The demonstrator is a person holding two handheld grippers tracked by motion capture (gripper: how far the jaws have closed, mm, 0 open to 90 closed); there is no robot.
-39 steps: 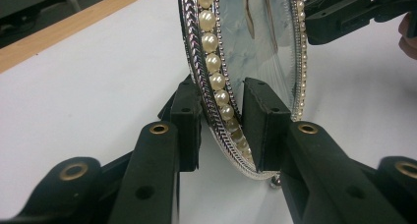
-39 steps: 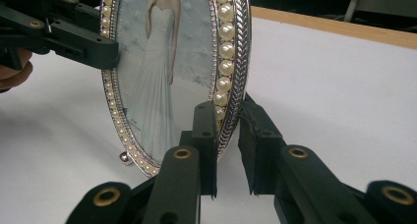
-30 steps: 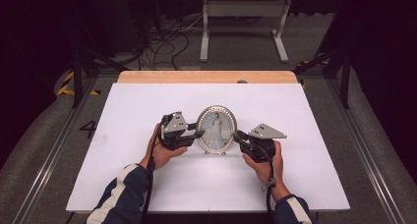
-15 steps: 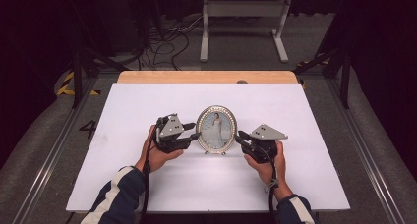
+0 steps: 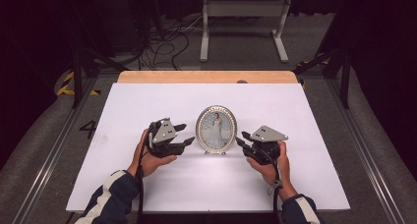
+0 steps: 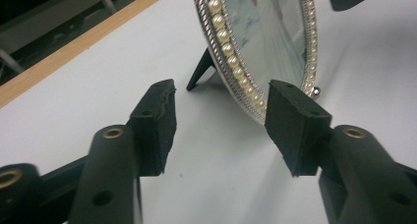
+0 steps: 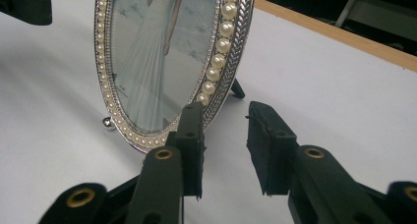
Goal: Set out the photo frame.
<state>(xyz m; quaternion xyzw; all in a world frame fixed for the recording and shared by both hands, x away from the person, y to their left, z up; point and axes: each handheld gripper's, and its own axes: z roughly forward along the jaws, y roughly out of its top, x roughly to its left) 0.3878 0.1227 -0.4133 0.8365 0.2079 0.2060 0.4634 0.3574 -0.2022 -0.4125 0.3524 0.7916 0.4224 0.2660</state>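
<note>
Both grippers' jaws have just opened, flanking the upright oval frame (image 5: 216,129).

A white sheet (image 5: 206,184) covers most of the table, leaving a strip of pale wooden tabletop (image 5: 206,76) bare along its far edge. Beyond the table, on the grey floor (image 5: 236,57), a white metal stand (image 5: 244,10) rests on two long feet, and a tangle of dark cables (image 5: 167,42) lies to its left. Yellow-and-black hazard tape (image 5: 66,84) marks the floor by the table's far left corner, a dark number four (image 5: 89,129) shows beside the sheet's left edge, and metal rails (image 5: 373,160) run along both sides of the table.
</note>
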